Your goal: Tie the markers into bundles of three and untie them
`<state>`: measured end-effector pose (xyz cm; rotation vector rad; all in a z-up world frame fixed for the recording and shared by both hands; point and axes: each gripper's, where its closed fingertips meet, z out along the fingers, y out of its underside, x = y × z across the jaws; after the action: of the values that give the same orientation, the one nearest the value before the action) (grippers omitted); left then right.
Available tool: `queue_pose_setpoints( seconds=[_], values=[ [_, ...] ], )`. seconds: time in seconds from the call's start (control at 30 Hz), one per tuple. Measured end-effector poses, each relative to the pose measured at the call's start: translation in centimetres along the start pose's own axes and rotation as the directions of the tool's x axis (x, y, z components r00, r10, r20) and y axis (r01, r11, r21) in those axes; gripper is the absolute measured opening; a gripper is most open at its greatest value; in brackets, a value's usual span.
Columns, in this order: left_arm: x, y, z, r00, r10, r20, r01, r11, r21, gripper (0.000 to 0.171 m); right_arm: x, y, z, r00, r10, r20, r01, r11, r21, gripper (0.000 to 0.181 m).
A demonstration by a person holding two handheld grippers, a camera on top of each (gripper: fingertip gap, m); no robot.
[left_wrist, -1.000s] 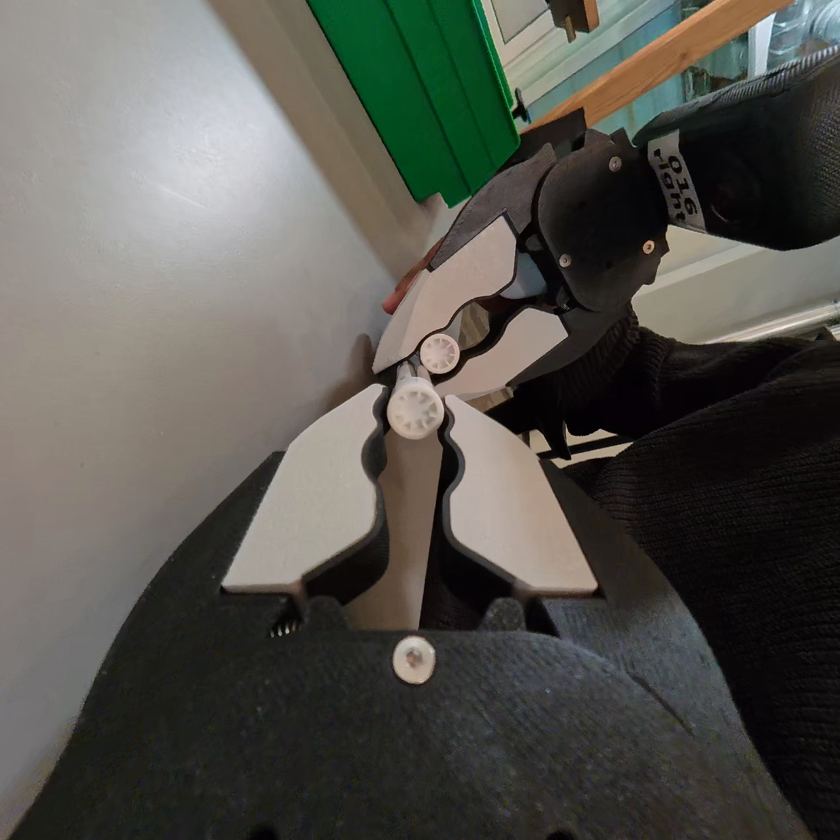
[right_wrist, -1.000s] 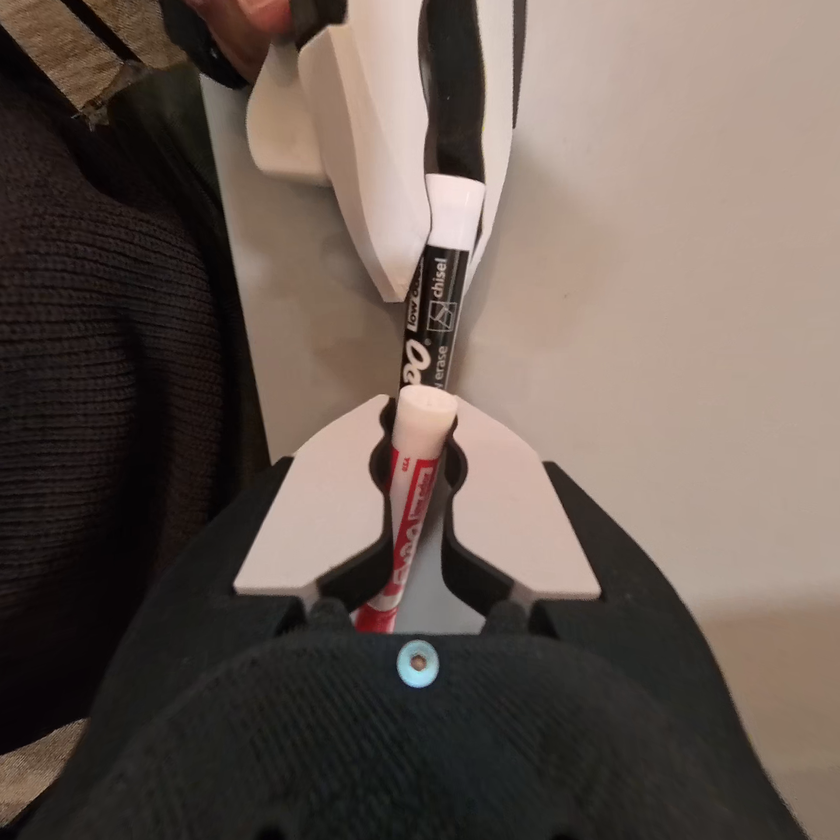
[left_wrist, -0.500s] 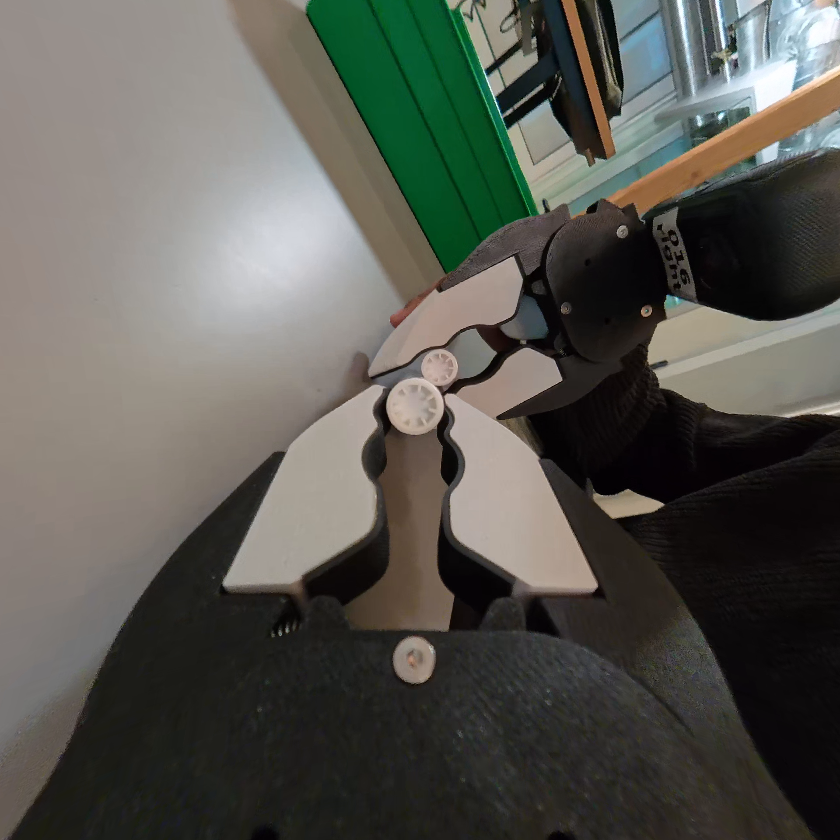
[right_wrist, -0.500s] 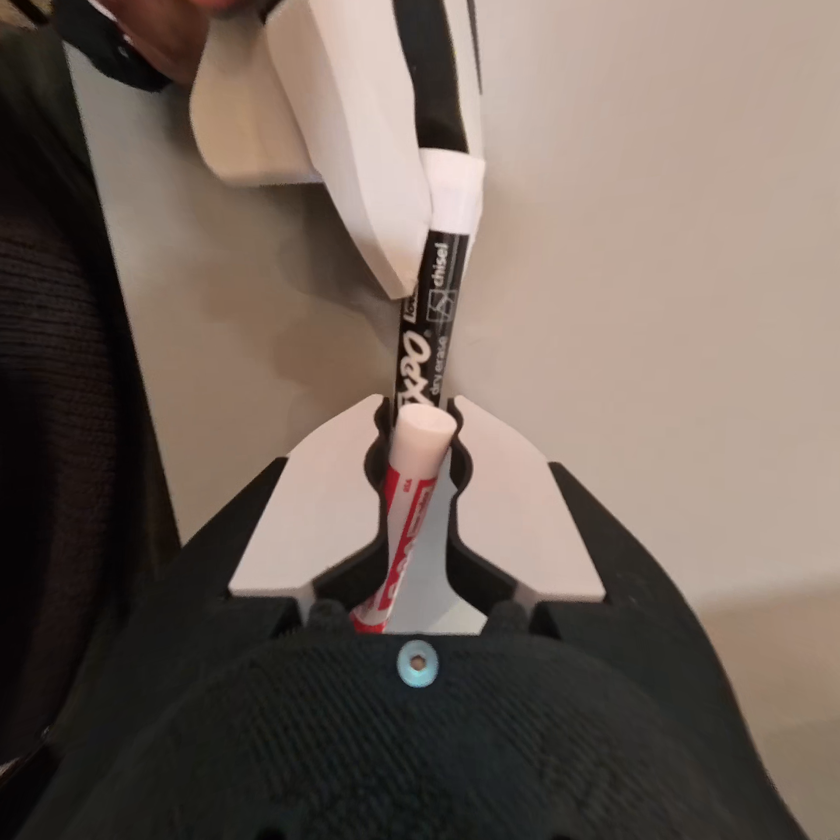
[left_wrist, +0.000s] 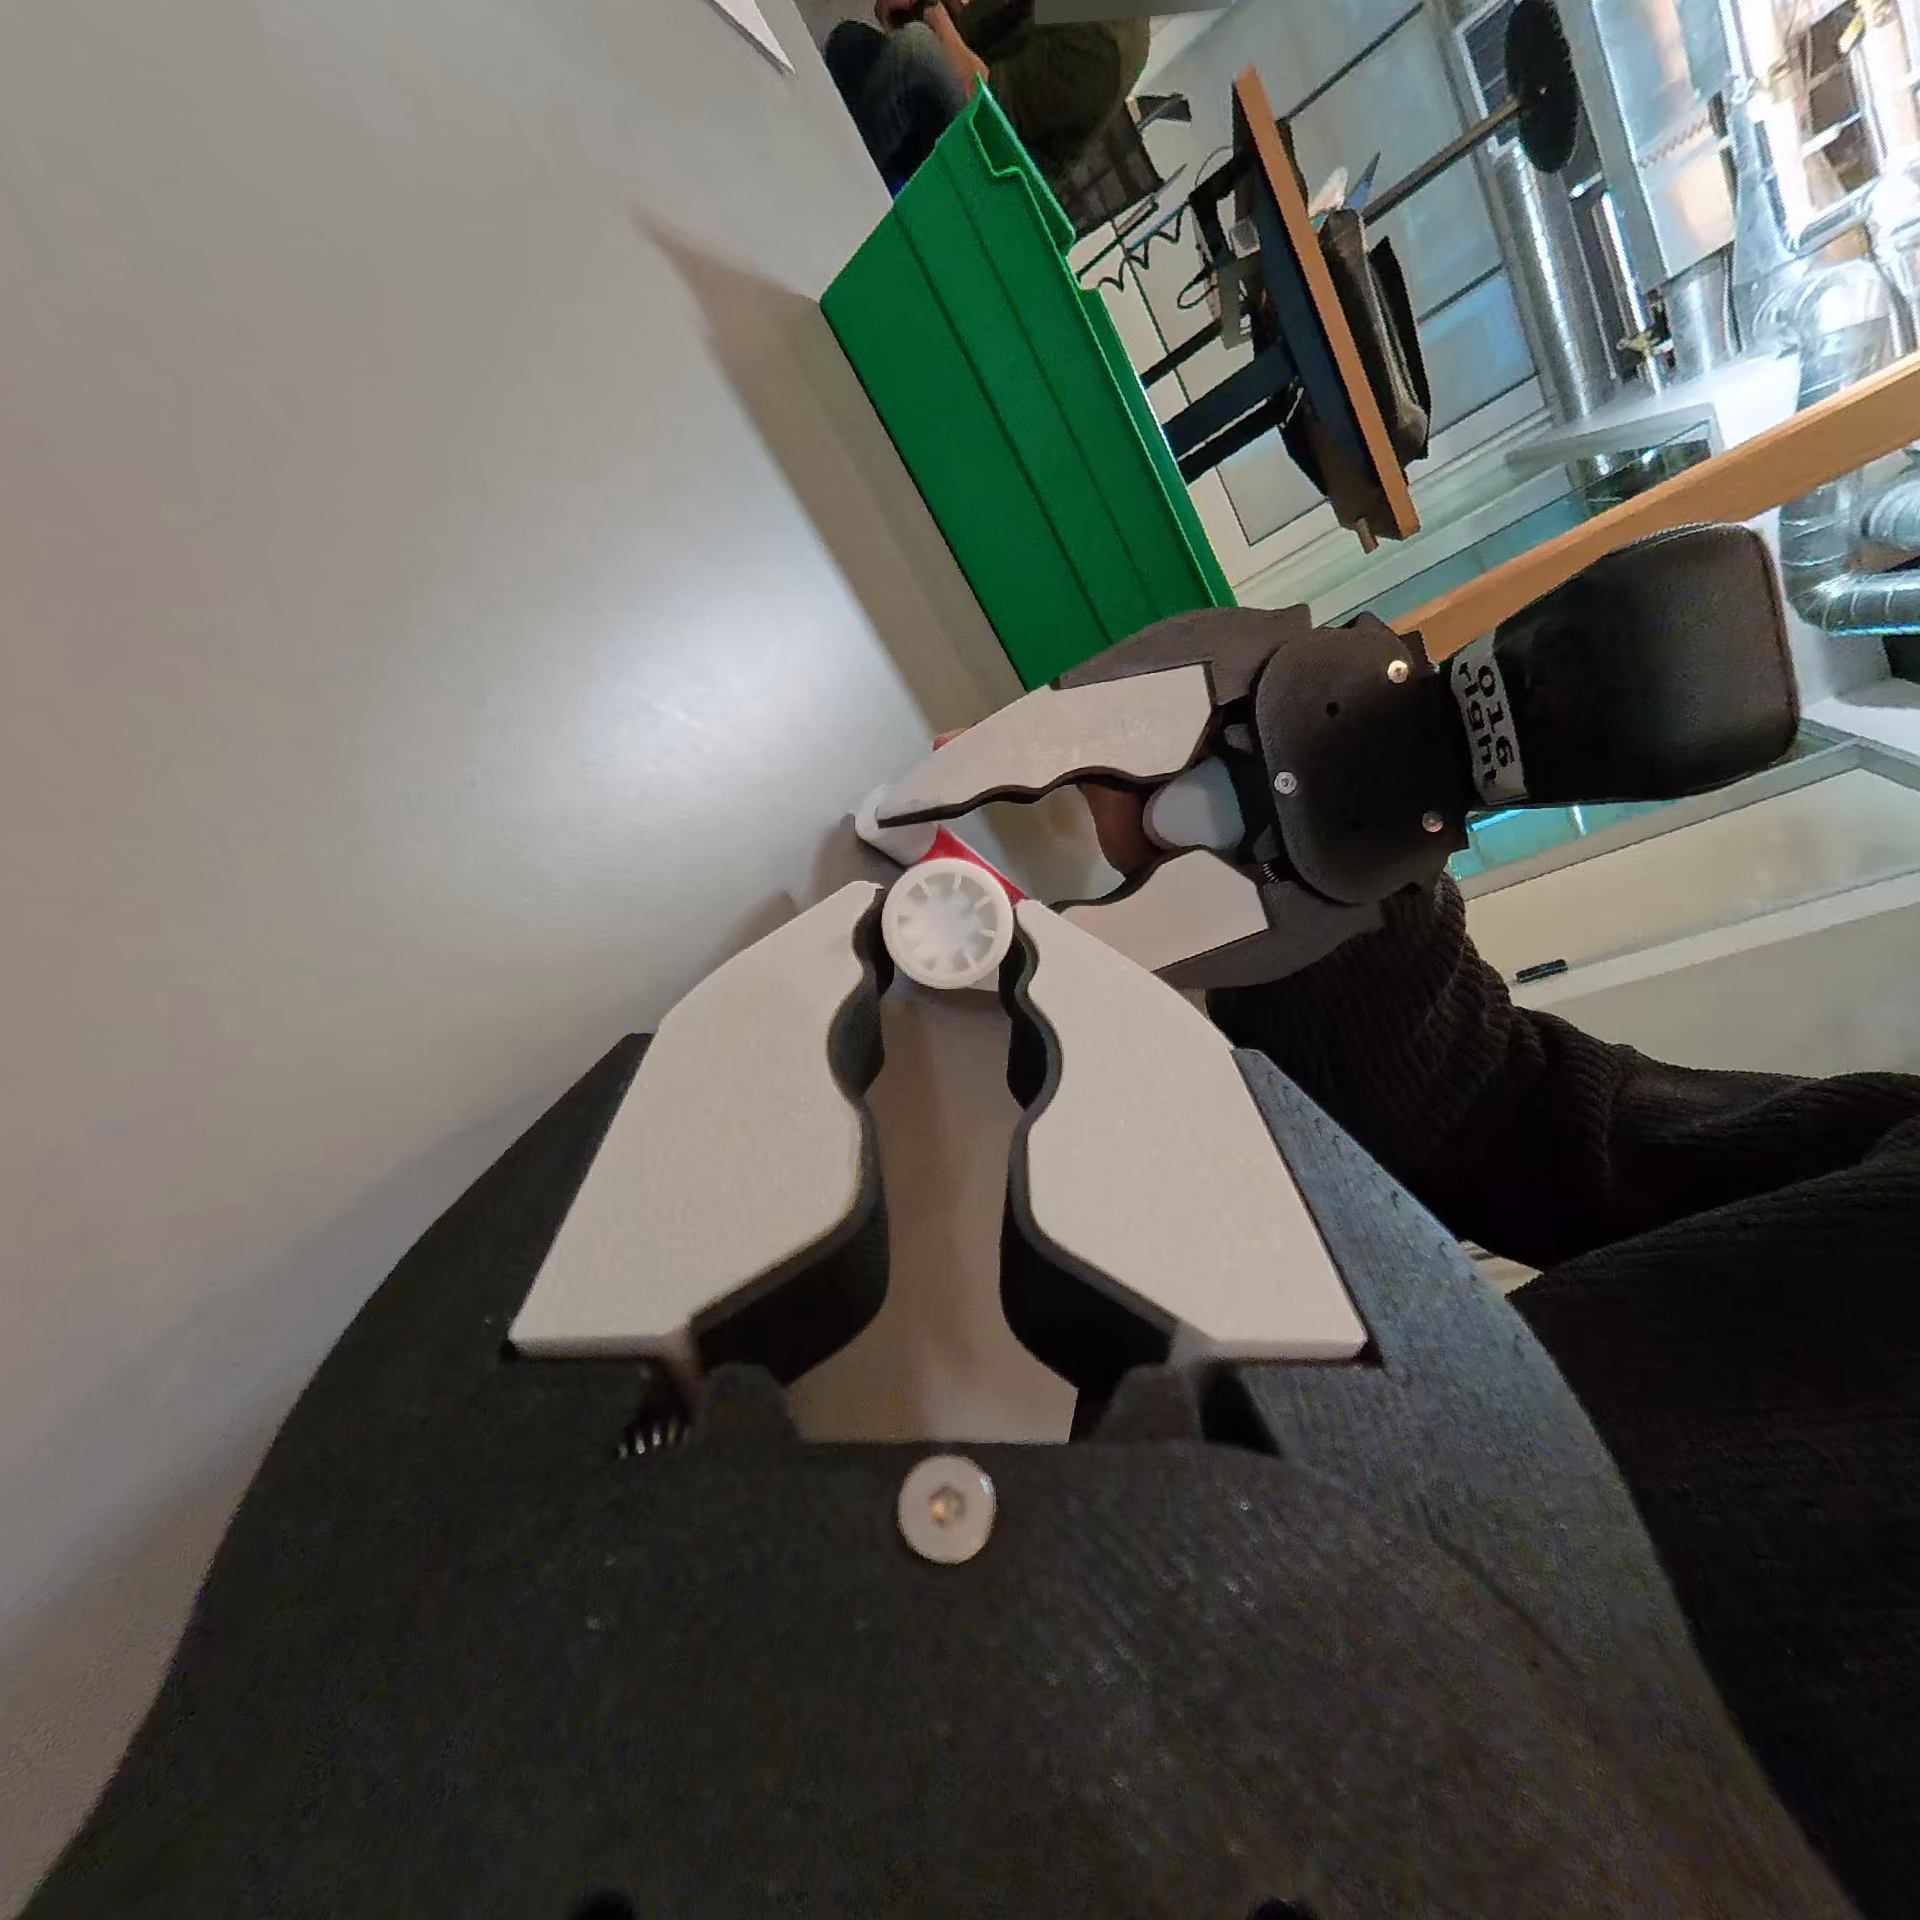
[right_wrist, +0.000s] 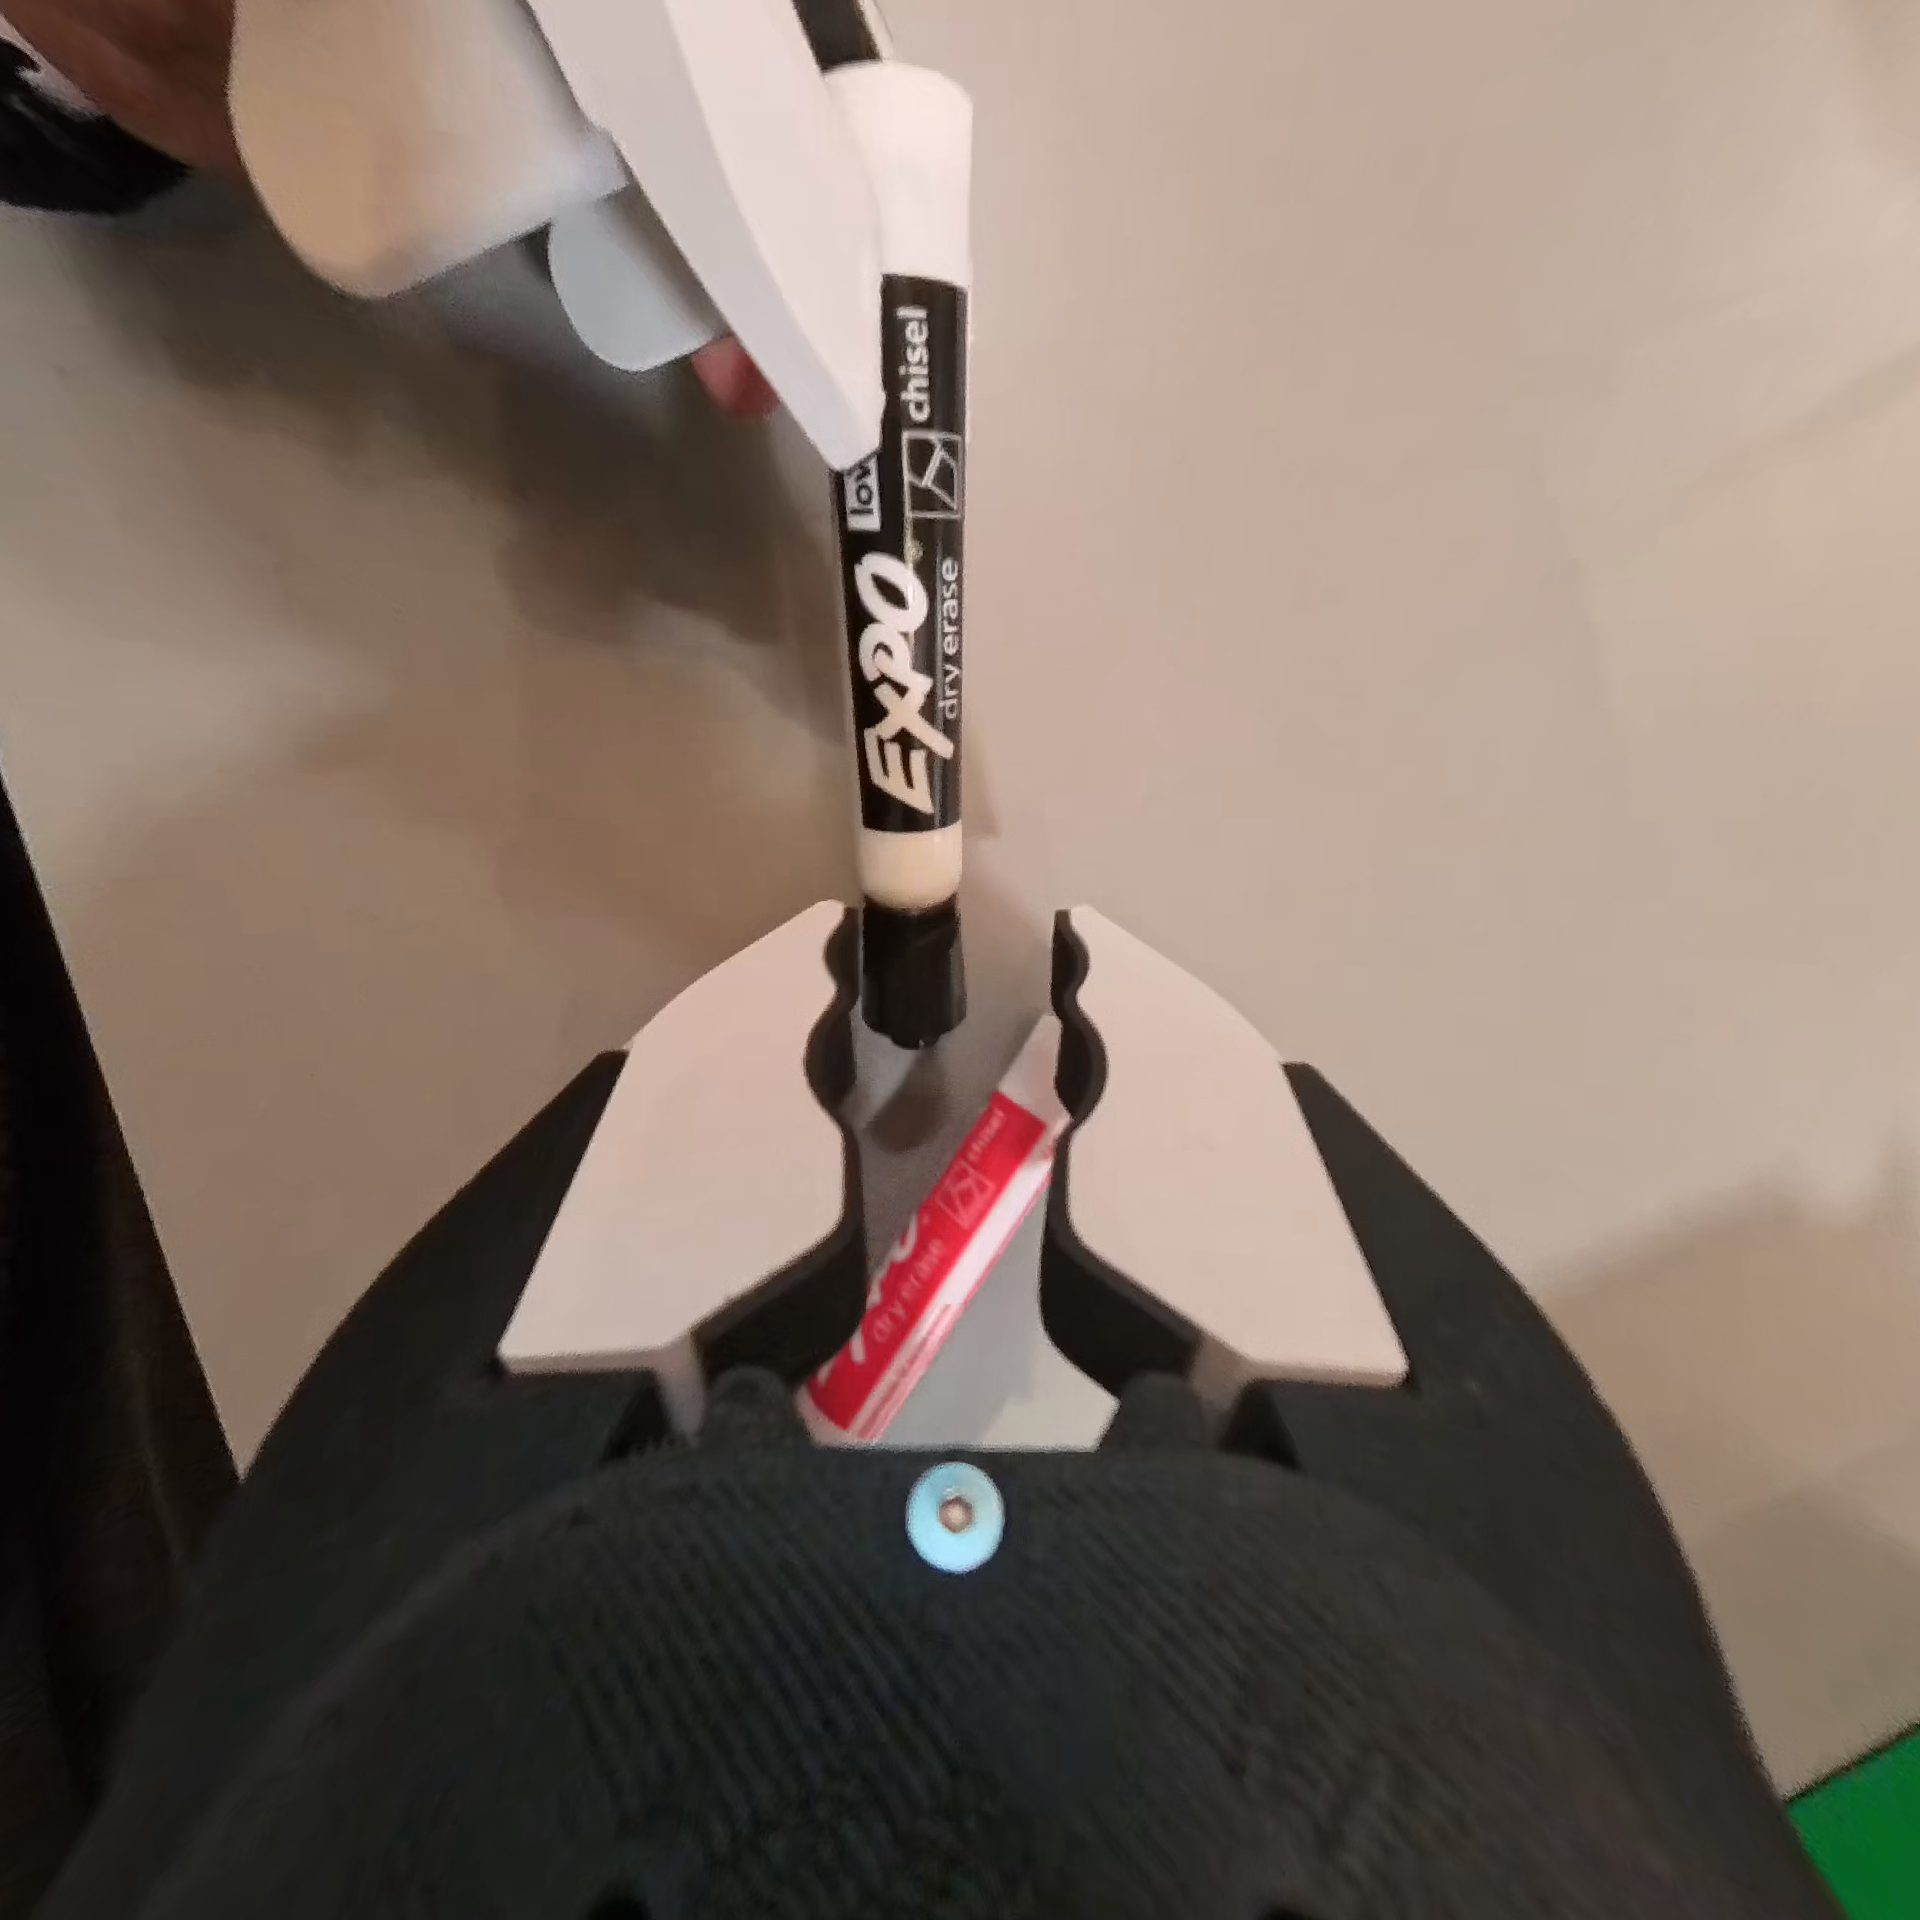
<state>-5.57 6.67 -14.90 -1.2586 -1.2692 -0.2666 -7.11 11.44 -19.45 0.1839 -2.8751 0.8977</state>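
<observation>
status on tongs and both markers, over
Left tongs shut on black marker. Right tongs open around black marker's tip, red marker lying beneath.

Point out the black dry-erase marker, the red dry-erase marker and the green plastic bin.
black dry-erase marker (right_wrist: 914, 623): right wrist view, barrel.
red dry-erase marker (right_wrist: 935, 1236): right wrist view, labelled barrel.
green plastic bin (left_wrist: 1018, 405): left wrist view, ribbed side.

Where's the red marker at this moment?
In the right wrist view, the red marker lies slanted on the grey table between the fingers of the open right gripper, below the tip of the black marker that the left gripper holds.
</observation>
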Motion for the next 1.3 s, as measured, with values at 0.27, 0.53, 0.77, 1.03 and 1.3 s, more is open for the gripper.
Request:
queue_pose_setpoints(
  seconds=[0.27,0.53,0.77,1.03,1.3],
  values=[
    [2.0,0.3,0.6,0.987,-0.069,-0.146,0.070,0.998,0.003,0.020,-1.5,-2.3,-1.4,0.998,0.000,0.064,-0.007,0.993,0.121,0.030],
    [2.5,1.0,1.1,0.985,-0.033,-0.171,0.030,0.999,-0.017,0.020,-1.8,-1.7,-1.8,0.998,-0.018,0.055,0.014,0.998,0.066,0.019],
    [3.4,1.8,2.1,0.980,-0.049,-0.193,0.045,0.999,-0.024,0.019,-2.2,0.2,-1.9,0.998,-0.047,0.049,0.051,0.996,-0.075,0.014],
    [4.0,3.1,2.6,0.979,-0.009,-0.203,-0.009,0.996,-0.087,0.028,-3.5,2.6,-3.4,0.983,-0.071,0.171,0.104,0.975,-0.197,0.014],
    [3.5,3.4,2.3,0.982,-0.006,-0.190,-0.018,0.992,-0.123,0.032,-4.3,4.4,-4.4,0.961,-0.094,0.260,0.165,0.949,-0.268,0.013]
  ],
)
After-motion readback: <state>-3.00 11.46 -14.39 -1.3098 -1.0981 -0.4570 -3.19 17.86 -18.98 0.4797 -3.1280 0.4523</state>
